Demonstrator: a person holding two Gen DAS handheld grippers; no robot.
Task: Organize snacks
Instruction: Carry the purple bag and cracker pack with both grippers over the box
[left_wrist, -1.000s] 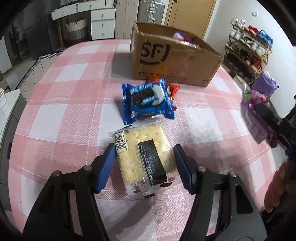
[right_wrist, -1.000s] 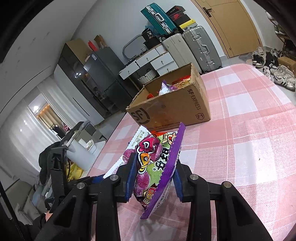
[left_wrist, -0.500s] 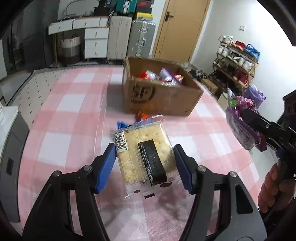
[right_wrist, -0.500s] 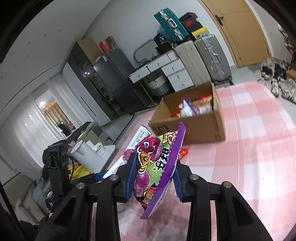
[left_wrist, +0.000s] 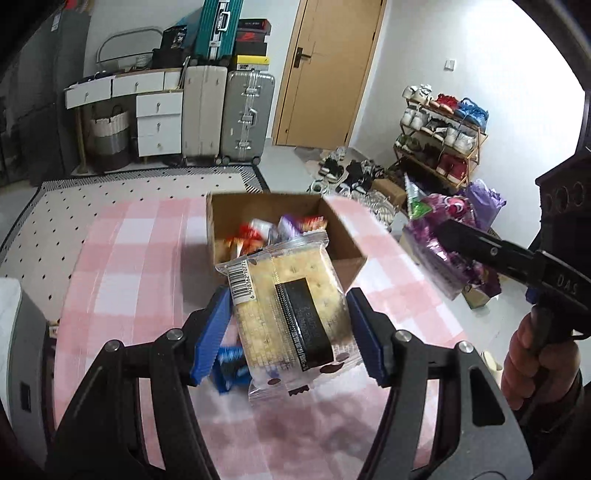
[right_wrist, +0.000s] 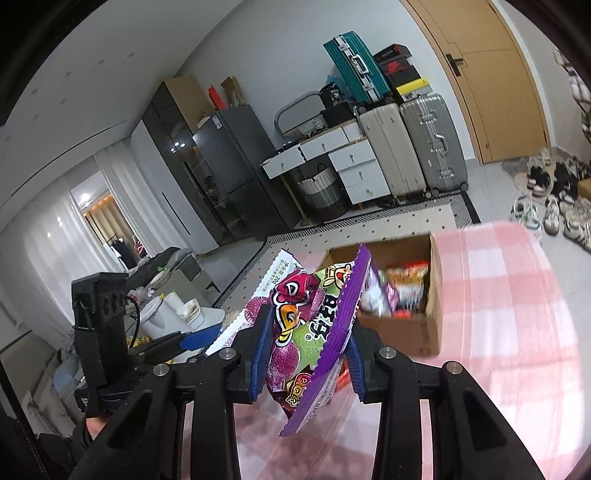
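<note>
A cracker pack (left_wrist: 291, 310) is clamped between the blue pads of the left gripper (left_wrist: 290, 332), held in the air above the pink checked surface (left_wrist: 122, 266). Its barcode end is turned toward the box (left_wrist: 343, 236). A purple candy bag (right_wrist: 314, 332) is gripped on edge between the jaws of the right gripper (right_wrist: 306, 358), also clear of the surface.

Only the left wrist view shows a blue cookie pack (left_wrist: 231, 367) lying on the surface below the left jaws, partly hidden by the cracker pack. The same view takes in the right gripper (left_wrist: 443, 232) from the side, with the candy bag (left_wrist: 439, 240) at its tip and a hand (left_wrist: 532, 362) around its handle, off the right edge of the surface. A shoe rack (left_wrist: 439, 136) is seen there against the far wall.

Only the right wrist view shows the left gripper's (right_wrist: 184, 341) blue pad from the side, at the left of the candy bag. A fridge (right_wrist: 229, 166) and a curtained doorway are seen there too.

The open box (right_wrist: 406, 328) is seen in both views, standing on the surface ahead of the grippers with snack packs (right_wrist: 402, 284) inside. Suitcases (left_wrist: 225, 107) are seen behind it in both.
</note>
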